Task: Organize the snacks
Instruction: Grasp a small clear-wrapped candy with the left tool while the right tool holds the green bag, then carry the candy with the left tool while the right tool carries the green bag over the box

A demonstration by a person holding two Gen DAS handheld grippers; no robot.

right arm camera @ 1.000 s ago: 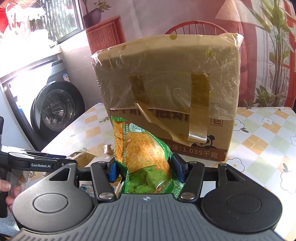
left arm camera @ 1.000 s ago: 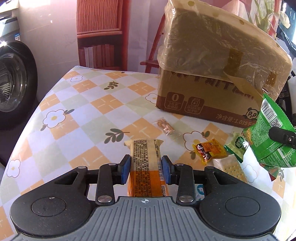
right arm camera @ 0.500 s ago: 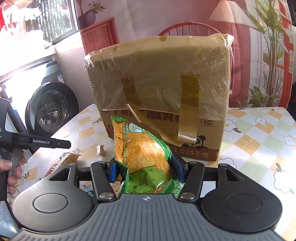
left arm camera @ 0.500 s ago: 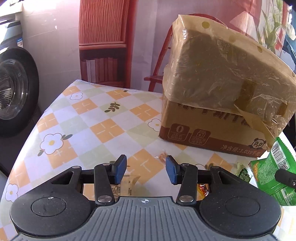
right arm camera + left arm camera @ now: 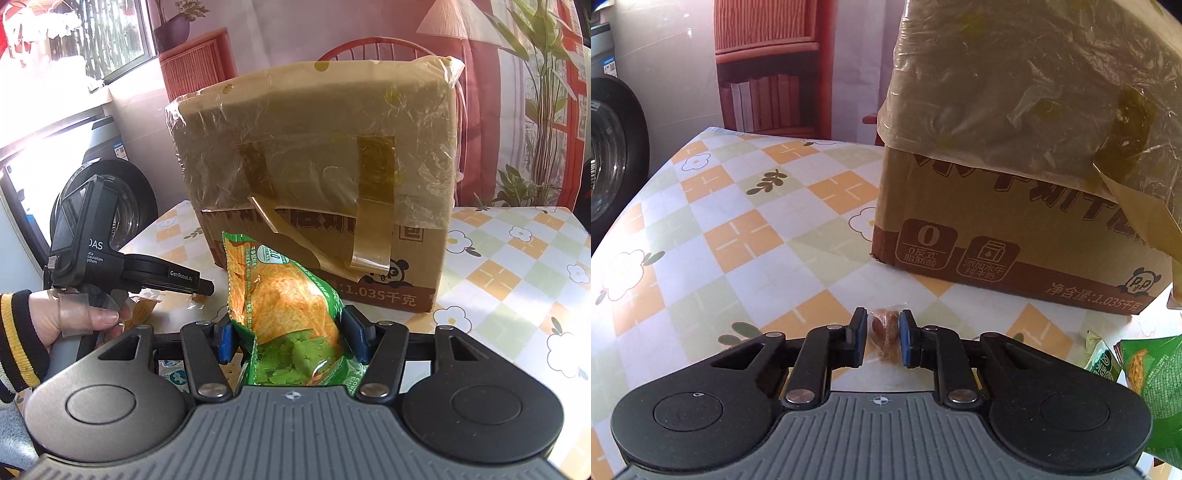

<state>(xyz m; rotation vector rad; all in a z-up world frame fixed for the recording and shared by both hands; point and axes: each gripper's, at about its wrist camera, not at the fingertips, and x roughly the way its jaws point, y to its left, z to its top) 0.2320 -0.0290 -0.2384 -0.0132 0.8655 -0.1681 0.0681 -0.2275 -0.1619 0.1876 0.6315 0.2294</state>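
Observation:
In the left wrist view my left gripper (image 5: 882, 334) has its blue pads close on either side of a small clear-wrapped brown snack (image 5: 884, 332) on the tablecloth; the jaws look shut on it. A cardboard box (image 5: 1015, 192) covered with plastic stands just ahead to the right. In the right wrist view my right gripper (image 5: 291, 338) is shut on a green and orange chip bag (image 5: 280, 295), held upright in front of the same box (image 5: 317, 177). The left gripper (image 5: 173, 280) also shows at the left, low over the table.
The checked floral tablecloth (image 5: 731, 236) covers the table. A green snack bag (image 5: 1148, 373) lies at the right edge of the left wrist view. An orange wrapped snack (image 5: 142, 310) lies under the left gripper. A washing machine (image 5: 122, 206) stands left of the table, a red chair (image 5: 373, 48) behind the box.
My left gripper let go of the long orange snack bar, opened, moved forward toward the box and closed around the small brown snack. My right gripper keeps holding the chip bag.

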